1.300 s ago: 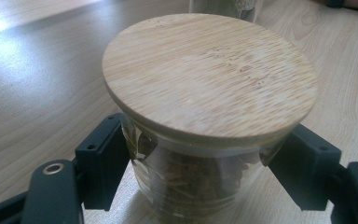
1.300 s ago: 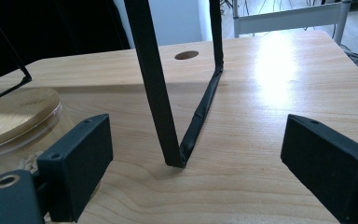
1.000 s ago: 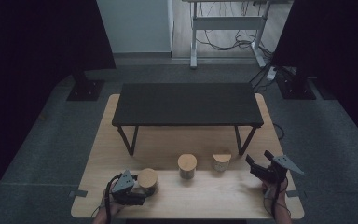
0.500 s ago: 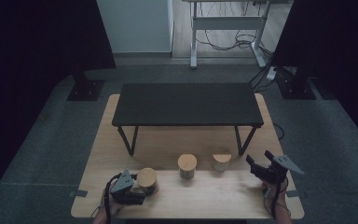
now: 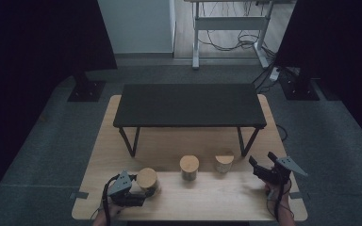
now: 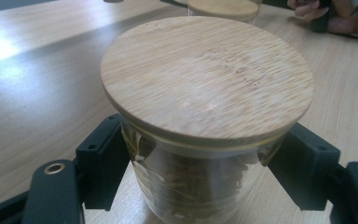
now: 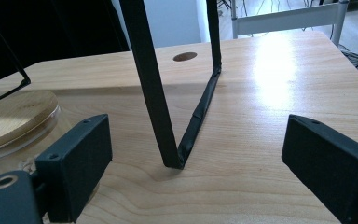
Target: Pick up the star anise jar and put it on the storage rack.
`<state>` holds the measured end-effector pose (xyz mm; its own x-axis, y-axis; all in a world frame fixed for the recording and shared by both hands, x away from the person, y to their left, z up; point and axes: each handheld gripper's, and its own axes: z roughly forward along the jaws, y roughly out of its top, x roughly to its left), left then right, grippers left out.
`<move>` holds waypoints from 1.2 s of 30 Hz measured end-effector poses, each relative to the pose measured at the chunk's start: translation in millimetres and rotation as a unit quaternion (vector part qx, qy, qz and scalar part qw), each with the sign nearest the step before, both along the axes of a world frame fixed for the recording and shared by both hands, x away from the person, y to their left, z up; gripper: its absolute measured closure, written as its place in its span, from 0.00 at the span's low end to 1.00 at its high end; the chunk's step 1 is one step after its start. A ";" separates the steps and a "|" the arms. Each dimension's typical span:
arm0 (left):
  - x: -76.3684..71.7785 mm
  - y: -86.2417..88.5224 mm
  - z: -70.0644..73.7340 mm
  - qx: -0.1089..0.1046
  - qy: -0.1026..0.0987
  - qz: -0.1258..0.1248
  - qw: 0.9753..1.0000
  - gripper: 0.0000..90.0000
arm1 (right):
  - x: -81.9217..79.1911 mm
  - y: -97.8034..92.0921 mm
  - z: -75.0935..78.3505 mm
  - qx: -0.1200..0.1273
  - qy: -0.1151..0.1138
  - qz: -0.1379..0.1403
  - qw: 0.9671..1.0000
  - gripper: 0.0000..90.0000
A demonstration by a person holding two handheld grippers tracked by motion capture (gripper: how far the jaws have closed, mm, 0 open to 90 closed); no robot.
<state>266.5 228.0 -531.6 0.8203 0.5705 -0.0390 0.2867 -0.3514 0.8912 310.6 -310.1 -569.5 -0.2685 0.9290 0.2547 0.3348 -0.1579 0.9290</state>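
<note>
Three glass jars with round bamboo lids stand in a row on the wooden table (image 5: 217, 197). My left gripper (image 5: 128, 188) is shut on the left jar (image 5: 147, 179), which rests on the table. In the left gripper view the left gripper (image 6: 205, 172) has both black pads (image 6: 105, 163) pressed to the glass of this jar (image 6: 205, 84), just under the lid. The middle jar (image 5: 189, 165) and the right jar (image 5: 224, 162) stand free. My right gripper (image 5: 263, 170) is open at the table's right front, just right of the right jar. In its own view the right gripper (image 7: 196, 158) holds nothing, and that jar (image 7: 14, 116) sits at the left.
A low black shelf (image 5: 188, 106) on thin metal legs spans the back half of the table. One of its legs (image 7: 156, 102) stands straight ahead of the right gripper. A person's hand (image 6: 314, 10) shows far off past the held jar. A round hole (image 7: 184, 57) marks the tabletop.
</note>
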 end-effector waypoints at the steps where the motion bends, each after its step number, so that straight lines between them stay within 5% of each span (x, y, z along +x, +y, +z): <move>1: 0.0 0.0 0.0 0.000 0.000 0.000 1.000 0.28 | 0.0 0.0 0.0 0.000 0.000 0.000 1.000 0.09; 11: -2.4 9.5 11.0 -0.029 -0.011 0.007 0.999 0.28 | 0.2 -0.1 0.0 0.000 0.000 0.001 1.000 0.09; 36: -1.8 14.3 18.2 -0.047 -0.016 0.015 0.999 0.28 | 0.2 -0.1 0.0 0.000 0.001 0.000 1.000 0.09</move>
<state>264.7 242.3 -513.3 0.8048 0.5897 -0.0678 0.2671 -0.2579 0.9285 310.8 -310.2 -569.5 -0.2678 0.9289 0.2557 0.3358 -0.1588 0.9285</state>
